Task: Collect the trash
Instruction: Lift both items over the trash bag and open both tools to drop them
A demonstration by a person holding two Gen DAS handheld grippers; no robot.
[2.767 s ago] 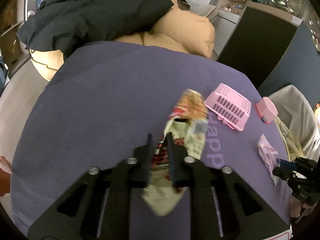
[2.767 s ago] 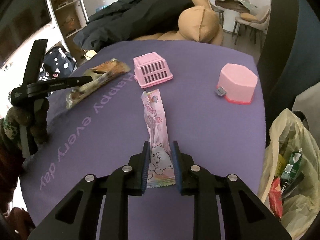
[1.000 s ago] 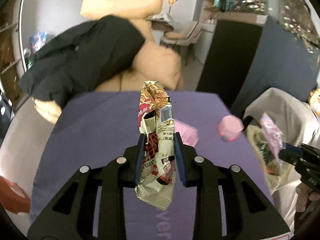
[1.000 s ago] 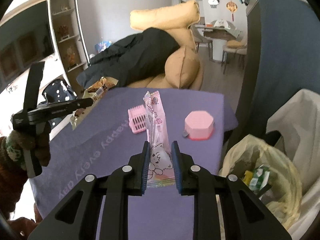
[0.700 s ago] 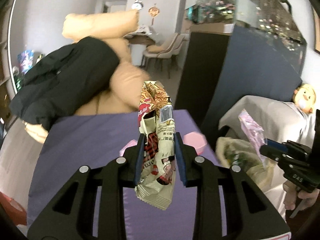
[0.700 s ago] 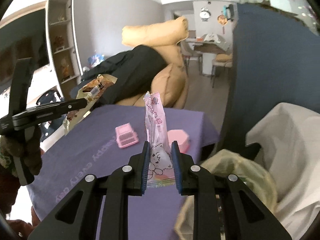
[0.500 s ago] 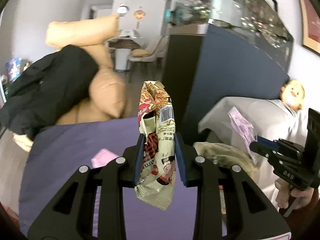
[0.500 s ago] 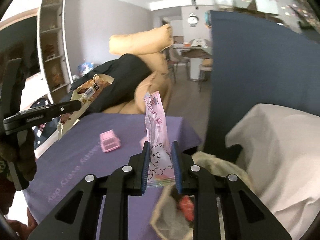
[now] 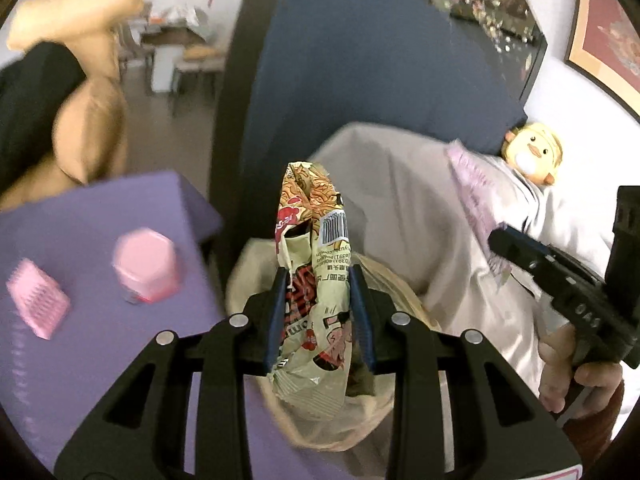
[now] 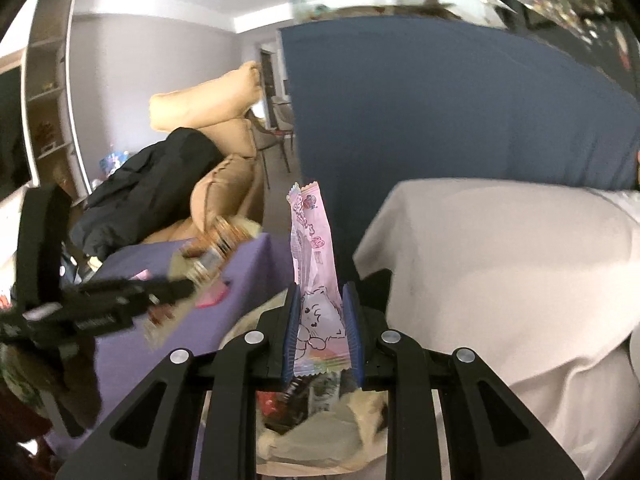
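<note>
My left gripper (image 9: pixel 318 280) is shut on a crumpled noodle packet (image 9: pixel 316 264) that stands upright between its pads, over the open mouth of a pale plastic trash bag (image 9: pixel 400 292) beside the purple table (image 9: pixel 100 220). In the right wrist view my right gripper (image 10: pixel 320 300) is shut on a pink candy wrapper (image 10: pixel 314 240), held above the same trash bag (image 10: pixel 320 436), where red and dark wrappers lie inside. The left gripper with the noodle packet (image 10: pixel 212 248) shows blurred at the left of that view. The right gripper (image 9: pixel 520 248) and its pink wrapper (image 9: pixel 472 184) appear at the right of the left wrist view.
A pink box (image 9: pixel 146 266) and a pink slatted basket (image 9: pixel 38 298) sit near the table's right edge. Behind the bag lie a beige-covered seat (image 10: pixel 500 260) with a yellow plush toy (image 9: pixel 532 152) and a dark blue panel (image 9: pixel 360 72). Tan cushions and a black coat (image 10: pixel 160 176) lie beyond the table.
Both grippers have swung right, away from the table top, each keeping its wrapper. The trash bag has come under both of them and the pink items have slid to the left.
</note>
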